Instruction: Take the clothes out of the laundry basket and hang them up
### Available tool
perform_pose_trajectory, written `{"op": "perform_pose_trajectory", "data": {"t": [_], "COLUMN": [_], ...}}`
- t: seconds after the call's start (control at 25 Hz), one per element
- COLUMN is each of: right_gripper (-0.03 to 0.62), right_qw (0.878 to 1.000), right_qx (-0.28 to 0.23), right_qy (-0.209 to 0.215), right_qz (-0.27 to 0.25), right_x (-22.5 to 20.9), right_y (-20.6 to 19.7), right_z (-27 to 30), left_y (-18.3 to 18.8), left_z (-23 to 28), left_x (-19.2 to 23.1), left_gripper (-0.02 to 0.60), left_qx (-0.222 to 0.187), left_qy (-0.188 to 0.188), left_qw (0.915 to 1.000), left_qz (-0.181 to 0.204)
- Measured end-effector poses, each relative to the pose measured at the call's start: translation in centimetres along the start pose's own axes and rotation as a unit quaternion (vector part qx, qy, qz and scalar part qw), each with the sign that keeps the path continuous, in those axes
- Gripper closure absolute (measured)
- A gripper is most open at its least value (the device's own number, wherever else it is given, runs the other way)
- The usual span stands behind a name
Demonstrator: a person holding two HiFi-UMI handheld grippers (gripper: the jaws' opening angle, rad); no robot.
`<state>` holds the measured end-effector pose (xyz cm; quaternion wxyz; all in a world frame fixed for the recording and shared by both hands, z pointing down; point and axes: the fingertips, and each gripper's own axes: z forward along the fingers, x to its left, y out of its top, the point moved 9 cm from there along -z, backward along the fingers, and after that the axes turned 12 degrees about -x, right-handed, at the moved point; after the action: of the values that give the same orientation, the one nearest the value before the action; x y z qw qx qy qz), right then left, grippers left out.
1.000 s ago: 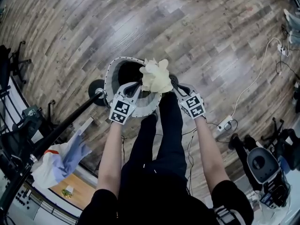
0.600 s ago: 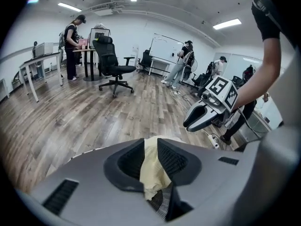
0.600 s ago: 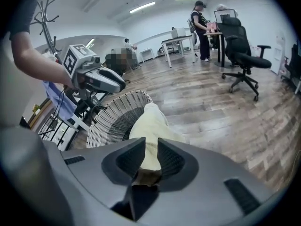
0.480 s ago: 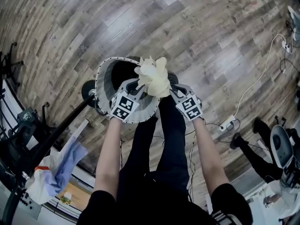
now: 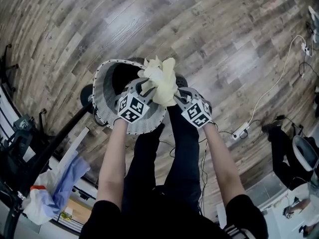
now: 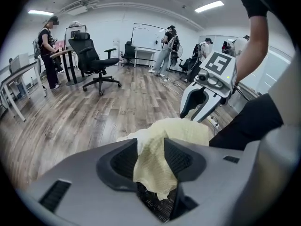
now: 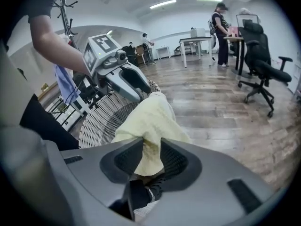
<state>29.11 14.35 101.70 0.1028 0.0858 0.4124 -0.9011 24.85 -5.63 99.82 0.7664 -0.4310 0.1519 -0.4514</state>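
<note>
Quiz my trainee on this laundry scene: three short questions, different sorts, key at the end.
1. What lies between the jaws of both the left gripper and the right gripper?
2. True or false: the wicker basket stands on a table.
3. Which colour is the garment on the rack at the head view's lower left? A green, B blue, C black.
Key: 1 the yellow cloth; both pairs of jaws have just been opening around it. 2 false: it stands on the wood floor. 3 B.
</note>
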Motion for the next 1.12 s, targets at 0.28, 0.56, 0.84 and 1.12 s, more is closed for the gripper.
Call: {"op": "perform_pose_trajectory", "data": {"t": [0.28, 0.56, 0.84, 1.12], "right_gripper": [0.581, 0.583, 0.583, 0.583], "right_qw": [1.000, 0.999, 0.999, 0.997], "right_qx": [-0.004, -0.007, -0.010, -0.017], "right_qy": [0.003, -0.013, -0.026, -0.073], "right_qz": [0.011, 0.042, 0.040, 0.026], "right_x": [0.9, 0.6, 2.7, 4.6], "right_y": [-0.1, 1.5, 5.8, 9.6], "right_z": [-0.2, -2.8, -6.2, -11.6], "left_y": [0.3, 1.4, 4.8, 8.3], "left_z": [1.8, 0.8, -5.6, -13.7], "left_x": [-0.3, -0.7, -2.4, -0.6], "left_gripper": [0.444, 0.551, 0.552, 0.552], "left_qx": [0.017, 0.019, -0.006, -0.048], "left_qy": [-0.027, -0.035, 0.003, 0.094], "left_qw": [0.9993, 0.9986, 0.9982, 0.9888], "left_qz": [0.022, -0.034, -0.059, -0.105]}}
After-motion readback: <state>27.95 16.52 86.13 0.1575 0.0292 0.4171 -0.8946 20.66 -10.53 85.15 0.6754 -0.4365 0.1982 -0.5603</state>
